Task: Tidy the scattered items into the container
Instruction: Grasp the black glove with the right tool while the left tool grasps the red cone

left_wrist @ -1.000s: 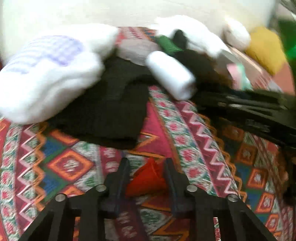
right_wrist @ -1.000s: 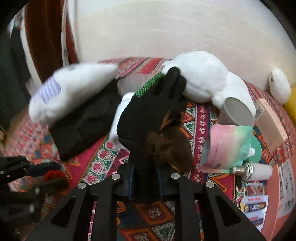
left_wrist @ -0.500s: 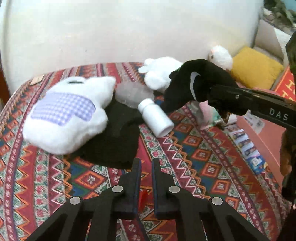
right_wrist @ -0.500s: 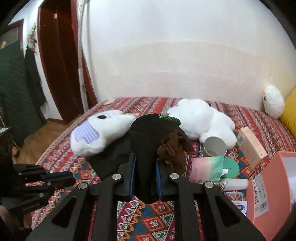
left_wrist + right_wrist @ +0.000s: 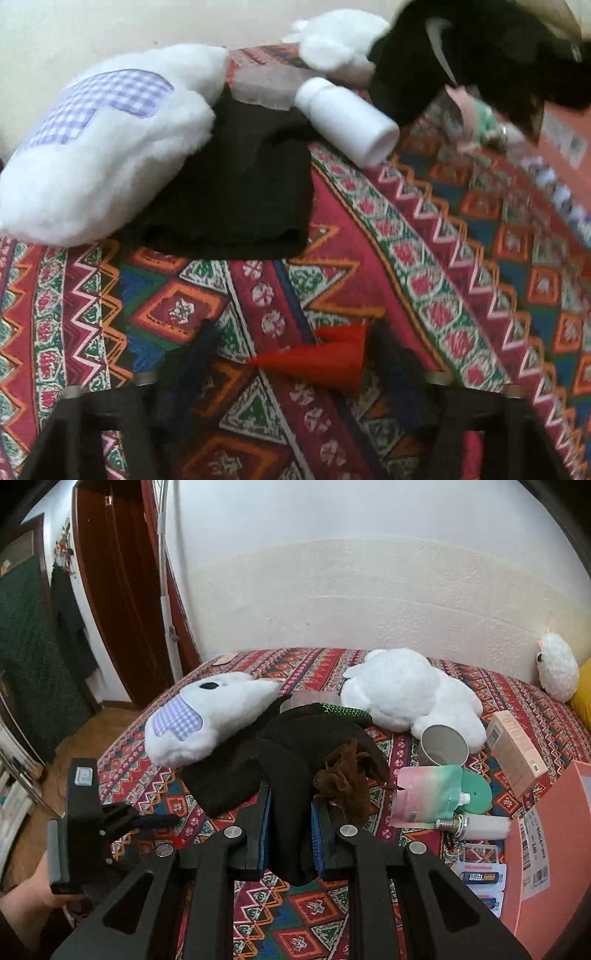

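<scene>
The right gripper (image 5: 290, 834) was raised above the patterned bedspread (image 5: 306, 915), its fingers pinching a black glove (image 5: 295, 760) between blue pads. A brown tuft (image 5: 345, 779) hung at the glove's right side. In the left wrist view the same glove (image 5: 476, 55) showed at the upper right, clear of the bed surface.

The left gripper (image 5: 291, 354) sat low over the bedspread (image 5: 424, 229) with its fingers spread wide and blurred. A small red cone (image 5: 321, 363) lay between them, nearer the right finger; whether either finger touched it could not be told.

A black cloth (image 5: 251, 184) lay flat on the bed, partly under a white plush with a purple checked patch (image 5: 110, 140). A white bottle (image 5: 347, 120) lay on its side at the cloth's far right corner, just beside a frosted clear item (image 5: 266, 86). A second white plush (image 5: 332, 44) lay behind the bottle.

In the right wrist view a grey cup (image 5: 443, 746) lay on its side against the second white plush (image 5: 406, 690). A pink-and-green pouch (image 5: 428, 794) and a beige carton (image 5: 515, 749) lay near it. The pink box (image 5: 550, 853), the container, stood at the right edge of the bed, well apart from the left gripper (image 5: 155, 821). A small white plush (image 5: 557, 666) rested against the wall.
</scene>
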`<state>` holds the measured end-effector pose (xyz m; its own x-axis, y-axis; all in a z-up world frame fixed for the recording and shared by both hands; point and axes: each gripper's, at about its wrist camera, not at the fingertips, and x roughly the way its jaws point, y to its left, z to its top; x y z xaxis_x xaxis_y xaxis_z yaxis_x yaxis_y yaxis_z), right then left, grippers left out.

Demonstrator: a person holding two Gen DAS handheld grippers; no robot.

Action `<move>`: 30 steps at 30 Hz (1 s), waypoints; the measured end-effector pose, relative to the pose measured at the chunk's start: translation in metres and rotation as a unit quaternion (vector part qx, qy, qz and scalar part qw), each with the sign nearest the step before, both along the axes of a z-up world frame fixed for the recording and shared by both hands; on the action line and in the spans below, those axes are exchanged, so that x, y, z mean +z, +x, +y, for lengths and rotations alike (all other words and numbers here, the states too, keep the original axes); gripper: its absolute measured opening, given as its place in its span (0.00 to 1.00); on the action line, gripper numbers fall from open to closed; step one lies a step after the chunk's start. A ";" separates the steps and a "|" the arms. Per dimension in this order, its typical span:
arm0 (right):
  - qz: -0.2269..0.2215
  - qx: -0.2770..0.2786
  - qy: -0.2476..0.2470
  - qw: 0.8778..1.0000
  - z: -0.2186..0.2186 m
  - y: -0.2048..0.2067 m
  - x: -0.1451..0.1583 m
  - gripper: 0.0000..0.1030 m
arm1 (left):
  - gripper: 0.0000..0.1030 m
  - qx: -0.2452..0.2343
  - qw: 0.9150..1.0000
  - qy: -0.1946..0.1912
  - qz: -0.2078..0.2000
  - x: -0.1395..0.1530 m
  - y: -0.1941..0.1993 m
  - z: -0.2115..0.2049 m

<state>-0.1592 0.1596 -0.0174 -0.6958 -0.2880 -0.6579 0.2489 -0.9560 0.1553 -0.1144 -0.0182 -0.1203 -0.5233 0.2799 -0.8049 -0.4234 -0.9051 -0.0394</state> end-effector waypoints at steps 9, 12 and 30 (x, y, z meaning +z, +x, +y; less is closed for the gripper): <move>0.025 0.002 0.002 1.000 0.001 0.003 0.012 0.19 | 0.16 0.009 1.000 0.026 0.014 0.030 0.016 -0.002; 0.029 0.008 0.004 1.000 -0.001 0.007 0.015 0.19 | 0.17 -0.002 1.000 0.005 0.004 0.021 0.016 -0.003; 0.009 0.009 0.002 1.000 0.002 0.006 0.006 0.19 | 0.49 -0.041 0.999 -0.020 -0.001 -0.003 0.039 -0.020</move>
<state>-0.1533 0.1620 -0.0116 -0.7027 -0.2980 -0.6461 0.2689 -0.9519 0.1467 -0.0757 -0.0380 -0.1230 -0.4978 0.2891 -0.8177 -0.4953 -0.8687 -0.0056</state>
